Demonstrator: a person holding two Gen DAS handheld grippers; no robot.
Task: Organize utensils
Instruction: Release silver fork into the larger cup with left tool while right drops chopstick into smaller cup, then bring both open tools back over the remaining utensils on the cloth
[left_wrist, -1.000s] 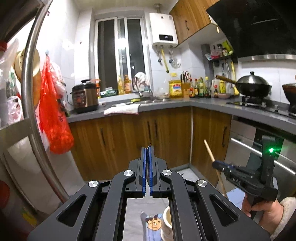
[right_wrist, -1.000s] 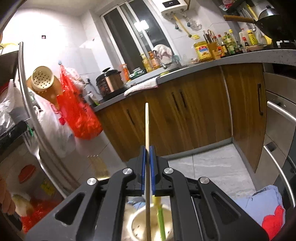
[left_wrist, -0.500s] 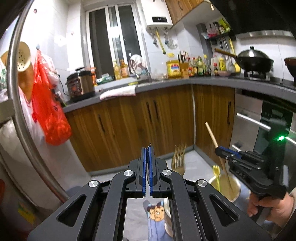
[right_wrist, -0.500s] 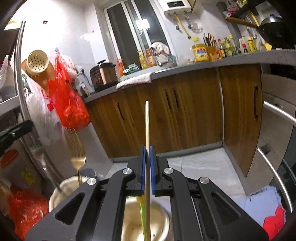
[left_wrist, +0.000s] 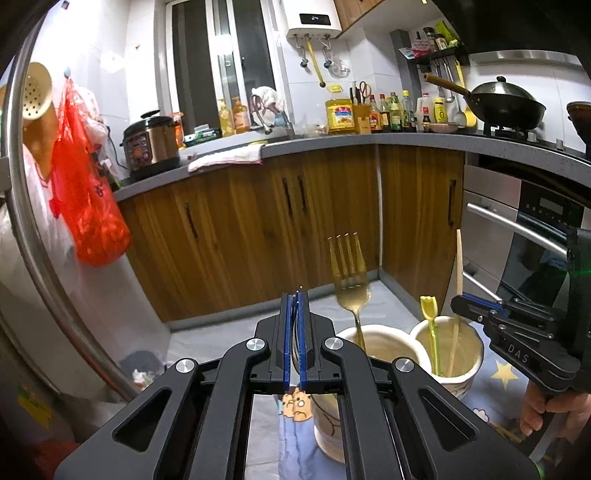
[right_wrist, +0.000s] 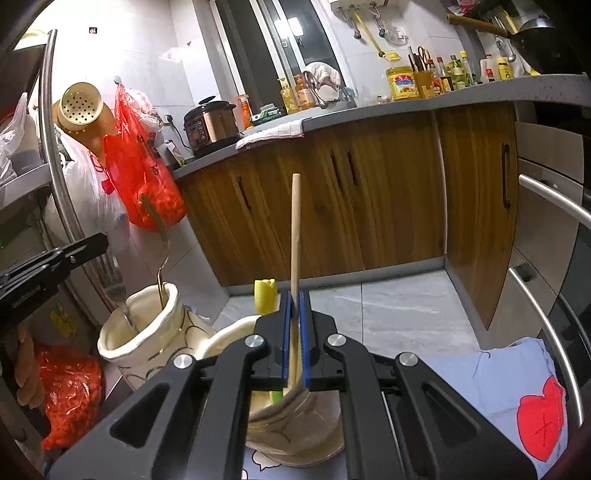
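My right gripper (right_wrist: 294, 295) is shut on a wooden chopstick (right_wrist: 295, 229) that stands upright, its lower end inside the right cream cup (right_wrist: 229, 332). A yellow tulip-topped pick (right_wrist: 265, 295) stands in that cup too. The left wrist view shows the same gripper (left_wrist: 456, 304), chopstick (left_wrist: 459, 262) and cup (left_wrist: 469, 365). My left gripper (left_wrist: 293, 295) is shut, with a thin pale edge between its pads. From the right wrist view it (right_wrist: 99, 243) holds a blurred silver fork (right_wrist: 116, 299) that dips into the left cup (right_wrist: 173, 314). A gold fork (left_wrist: 349, 266) stands tines-up there.
Both cups stand on a blue cartoon-print cloth (left_wrist: 506, 376). Wooden cabinets (left_wrist: 258, 229) and an oven with bar handles (left_wrist: 517, 225) lie beyond. A metal rack pole (left_wrist: 22, 206) and a red bag (left_wrist: 88, 206) are at the left. A person's hand (left_wrist: 535, 413) grips the right tool.
Both grippers have sunk toward the cups, which now fill the lower views. The chopstick's lower end has gone down into the right cup. The gold fork has come into the left wrist view.
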